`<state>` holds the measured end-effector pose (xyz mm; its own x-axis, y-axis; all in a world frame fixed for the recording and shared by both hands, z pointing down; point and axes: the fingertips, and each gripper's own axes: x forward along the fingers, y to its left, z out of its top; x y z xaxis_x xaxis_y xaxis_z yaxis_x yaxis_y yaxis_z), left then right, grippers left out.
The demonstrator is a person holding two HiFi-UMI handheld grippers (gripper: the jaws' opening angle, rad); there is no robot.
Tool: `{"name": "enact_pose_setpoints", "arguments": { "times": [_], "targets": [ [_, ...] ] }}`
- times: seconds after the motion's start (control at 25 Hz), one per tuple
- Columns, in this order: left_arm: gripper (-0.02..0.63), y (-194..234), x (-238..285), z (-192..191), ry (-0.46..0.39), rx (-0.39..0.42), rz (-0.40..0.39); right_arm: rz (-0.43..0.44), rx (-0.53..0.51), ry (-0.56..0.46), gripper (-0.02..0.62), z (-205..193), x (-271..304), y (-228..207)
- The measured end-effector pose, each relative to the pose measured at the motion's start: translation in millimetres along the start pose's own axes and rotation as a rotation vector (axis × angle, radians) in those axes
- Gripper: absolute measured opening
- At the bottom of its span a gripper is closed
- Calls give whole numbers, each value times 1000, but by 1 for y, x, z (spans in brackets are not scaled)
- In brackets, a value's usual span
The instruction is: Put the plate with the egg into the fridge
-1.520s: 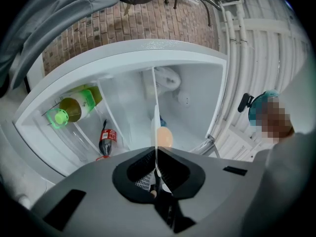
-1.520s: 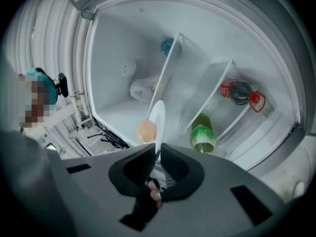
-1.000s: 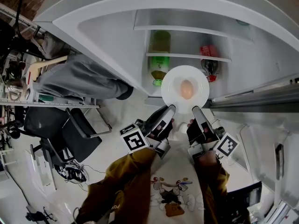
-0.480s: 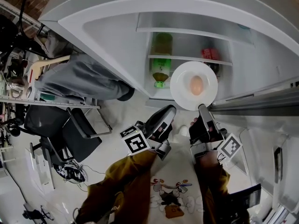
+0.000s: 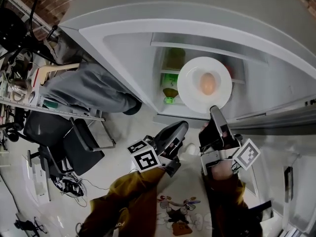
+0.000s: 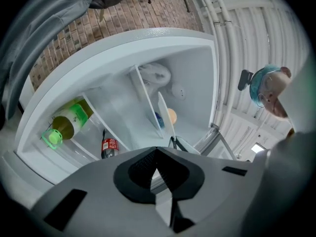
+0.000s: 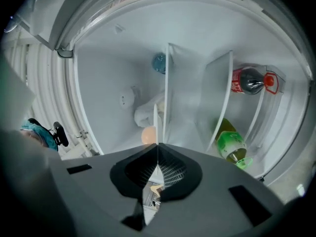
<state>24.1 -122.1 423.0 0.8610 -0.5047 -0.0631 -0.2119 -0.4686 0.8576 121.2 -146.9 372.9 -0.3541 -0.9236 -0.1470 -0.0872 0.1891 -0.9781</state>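
Note:
A white plate (image 5: 193, 85) with a brown egg (image 5: 208, 83) on it is held up in front of the open fridge (image 5: 123, 38), level with its shelves. My right gripper (image 5: 216, 110) is shut on the plate's near rim. In the right gripper view the plate (image 7: 156, 116) runs edge-on out of the jaws, with the egg (image 7: 147, 135) just left of it. My left gripper (image 5: 181, 126) hangs lower and to the left, shut and apart from the plate. Its own view shows the plate (image 6: 165, 113) and egg (image 6: 172, 115) ahead, inside the fridge opening.
A green bottle (image 5: 171, 79) lies on a fridge shelf left of the plate, and a red-labelled bottle (image 7: 251, 81) lies on another shelf. A person in grey (image 5: 84, 85) sits at the left beside a black chair (image 5: 69, 142). The fridge door (image 5: 276, 117) stands at the right.
The right gripper has lifted the plate with the egg up and further toward the fridge shelves. The left gripper stayed low, and the plate's rim has drawn away from it.

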Motion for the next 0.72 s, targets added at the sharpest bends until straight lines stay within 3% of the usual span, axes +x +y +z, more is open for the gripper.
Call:
{"name": "enact_pose_setpoints", "arguments": {
  "times": [0.44,0.72],
  "targets": [
    [5,-7,6,14,-13,31,-10,23,-5,-27,12,41,53,40],
    [5,-6,6,17,-18,81,1,-40,25,-36,12,57,69,33]
  ]
}}
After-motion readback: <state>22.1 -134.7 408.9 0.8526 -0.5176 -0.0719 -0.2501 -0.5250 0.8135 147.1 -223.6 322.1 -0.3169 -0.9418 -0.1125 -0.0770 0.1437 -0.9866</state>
